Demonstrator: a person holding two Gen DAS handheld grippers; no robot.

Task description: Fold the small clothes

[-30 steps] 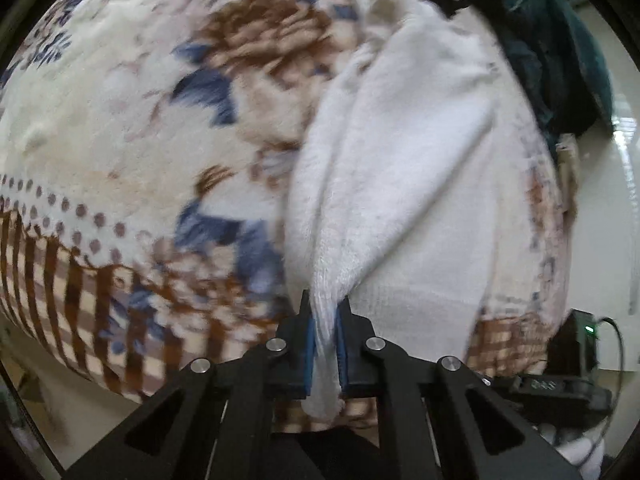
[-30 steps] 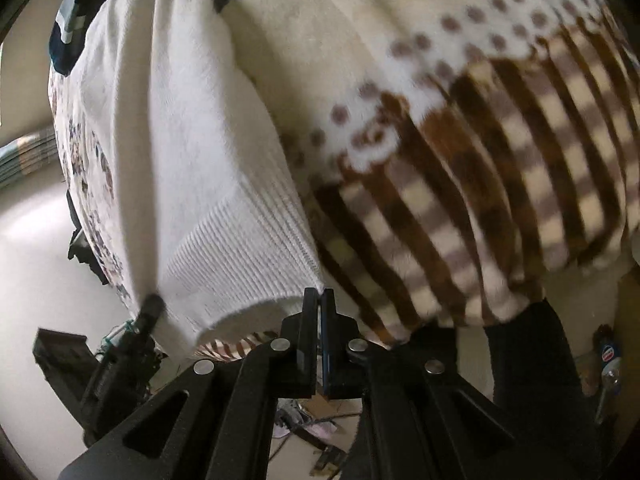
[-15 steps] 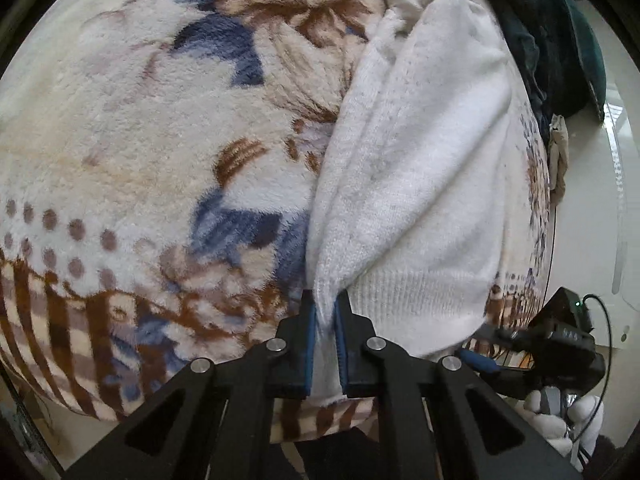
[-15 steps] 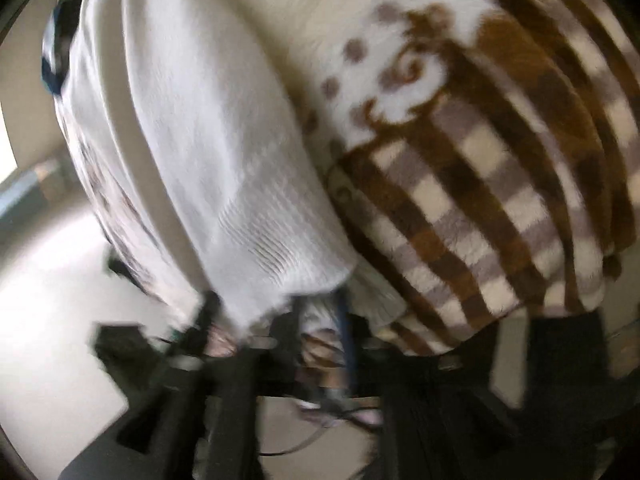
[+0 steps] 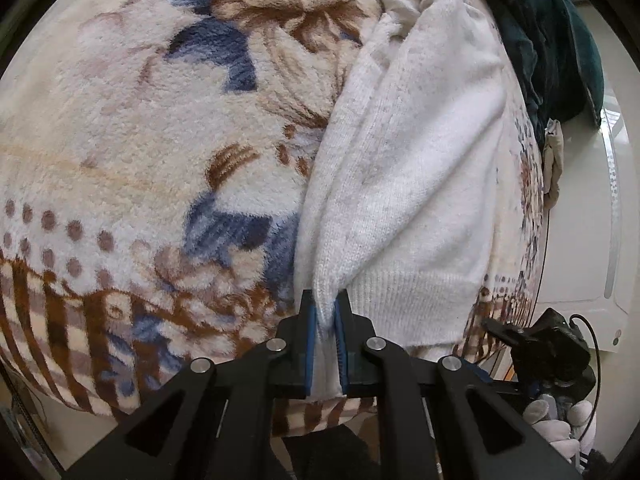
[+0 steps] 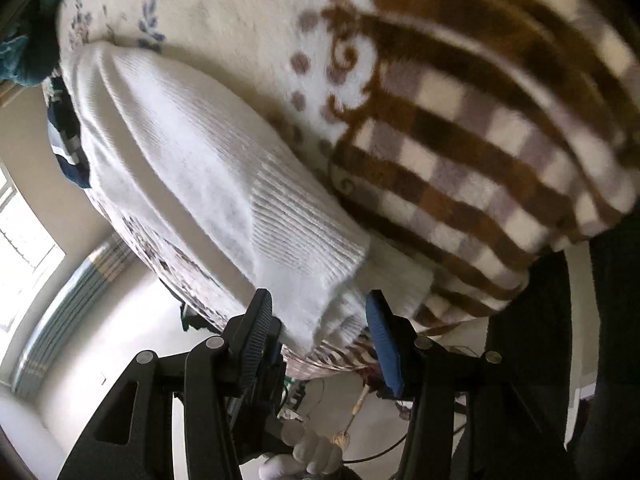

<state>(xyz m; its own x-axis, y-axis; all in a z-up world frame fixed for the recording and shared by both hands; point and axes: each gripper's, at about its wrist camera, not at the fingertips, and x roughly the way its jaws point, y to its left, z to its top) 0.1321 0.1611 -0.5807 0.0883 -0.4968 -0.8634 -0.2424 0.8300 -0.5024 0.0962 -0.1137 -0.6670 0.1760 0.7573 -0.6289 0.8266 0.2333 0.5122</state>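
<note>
I see the white knitted garment (image 5: pixel 404 184) lying folded lengthwise on the fleece blanket (image 5: pixel 140 140), a cream blanket with brown and blue flowers and a brown check border that hangs over the near edge. My left claw (image 5: pixel 325 320) is pinched narrow on a fold of the garment at its ribbed hem, the blue pads (image 5: pixel 309 344) pressing the cloth from both sides, with the knit rising from the grip in a ridge toward the far end of the blanket. In the right wrist view the same garment (image 6: pixel 208 184) runs diagonally, its ribbed hem end at the blanket's edge and reaching down between my right claw's (image 6: pixel 320 320) fingers. That claw is opening; the hem sits between the pads, close against the left finger, and I see the blue right pad (image 6: pixel 382 336) standing clear of the cloth. From the left wrist view, the right claw (image 5: pixel 548 344) shows as a dark shape just beyond the hem's far corner, with a white-gloved hand (image 5: pixel 556 420) below it. A dark teal cloth (image 5: pixel 552 40) is heaped at the far side of the blanket, beyond the garment.
</note>
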